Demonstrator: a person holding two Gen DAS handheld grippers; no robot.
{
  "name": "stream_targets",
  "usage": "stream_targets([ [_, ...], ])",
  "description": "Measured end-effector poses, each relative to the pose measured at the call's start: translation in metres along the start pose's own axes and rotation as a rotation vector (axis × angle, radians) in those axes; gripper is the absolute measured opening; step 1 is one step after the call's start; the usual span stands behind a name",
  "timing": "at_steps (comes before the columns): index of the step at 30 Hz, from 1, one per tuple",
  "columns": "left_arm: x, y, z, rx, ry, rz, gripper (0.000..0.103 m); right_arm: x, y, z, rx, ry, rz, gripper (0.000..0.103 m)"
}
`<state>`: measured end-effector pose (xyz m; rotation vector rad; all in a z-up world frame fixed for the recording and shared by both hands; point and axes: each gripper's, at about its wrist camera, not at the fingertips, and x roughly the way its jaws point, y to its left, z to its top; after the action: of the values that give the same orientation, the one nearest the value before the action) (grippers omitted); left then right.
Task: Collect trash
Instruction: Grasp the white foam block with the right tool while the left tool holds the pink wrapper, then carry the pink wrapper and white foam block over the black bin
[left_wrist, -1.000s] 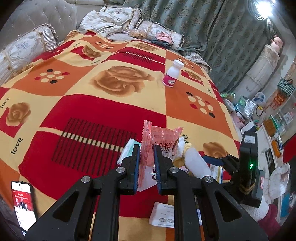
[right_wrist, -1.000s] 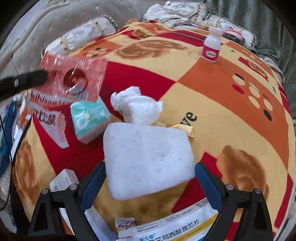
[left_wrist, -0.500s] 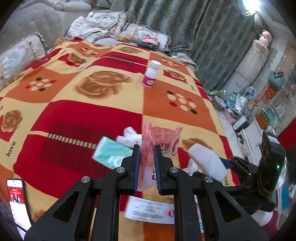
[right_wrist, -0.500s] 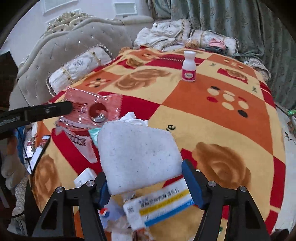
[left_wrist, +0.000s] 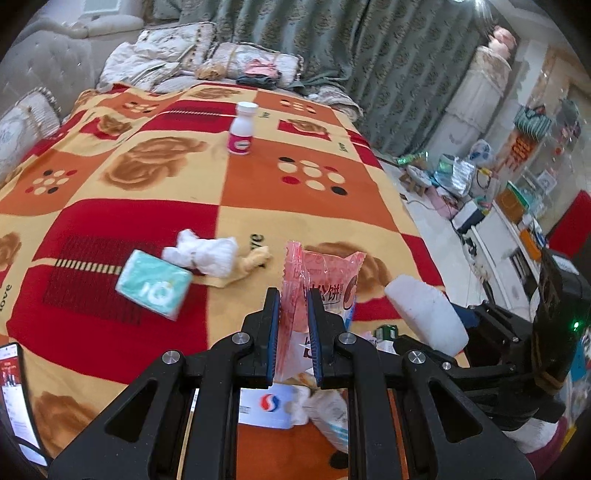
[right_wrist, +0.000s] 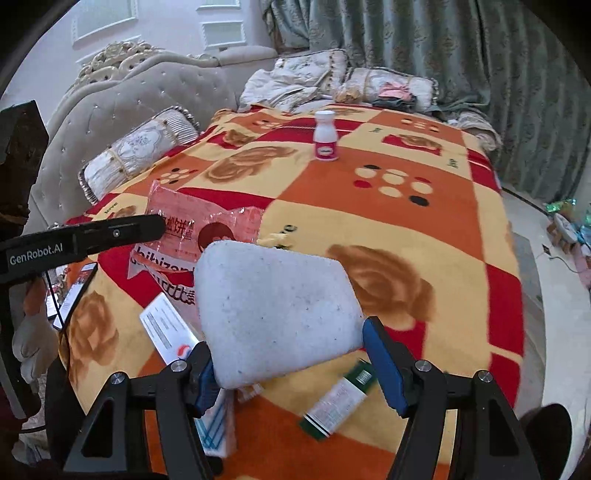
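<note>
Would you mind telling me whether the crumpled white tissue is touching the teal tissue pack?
Apart. The left wrist view shows red blanket between the crumpled tissue and the teal tissue pack.

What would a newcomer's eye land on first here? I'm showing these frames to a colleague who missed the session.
The white foam block, clamped in the right gripper, fills the right view's centre. The pink snack wrapper stands pinched in the left gripper. Behind them, a white bottle stands upright on the loud red-orange blanket.
</note>
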<state>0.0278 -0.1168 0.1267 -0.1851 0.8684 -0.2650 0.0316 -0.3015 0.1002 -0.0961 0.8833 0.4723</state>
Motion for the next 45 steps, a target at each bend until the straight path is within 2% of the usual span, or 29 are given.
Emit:
stream_targets([
  [21, 0.015, -0.081, -0.015, 0.13, 0.035, -0.044, 0.013, -0.042, -0.067, -0.042, 0.137, -0.016, -0.1, 0.067],
  [25, 0.013, -0.073, -0.013, 0.113, 0.03, -0.034, 0.013, -0.043, -0.08, -0.049, 0.193, -0.015, -0.068, 0.067],
  [29, 0.008, -0.06, -0.008, 0.093, 0.017, -0.013, 0.013, -0.037, -0.078, -0.049, 0.183, 0.003, -0.041, 0.067],
  [32, 0.006, -0.049, -0.005, 0.074, 0.012, 0.002, 0.013, -0.023, -0.07, -0.045, 0.153, 0.034, -0.012, 0.072],
  [33, 0.004, -0.046, -0.006, 0.069, 0.012, 0.005, 0.013, -0.019, -0.067, -0.045, 0.144, 0.044, -0.009, 0.077],
  [35, 0.003, -0.041, -0.006, 0.061, 0.013, 0.009, 0.012, -0.007, -0.067, -0.044, 0.143, 0.071, -0.001, 0.078],
  [38, 0.006, -0.035, -0.008, 0.055, 0.022, 0.009, 0.012, 0.01, -0.071, -0.046, 0.212, 0.117, 0.039, 0.078],
  [45, 0.014, -0.031, -0.008, 0.047, 0.037, -0.001, 0.012, 0.023, -0.083, -0.048, 0.377, 0.11, 0.103, 0.079],
])
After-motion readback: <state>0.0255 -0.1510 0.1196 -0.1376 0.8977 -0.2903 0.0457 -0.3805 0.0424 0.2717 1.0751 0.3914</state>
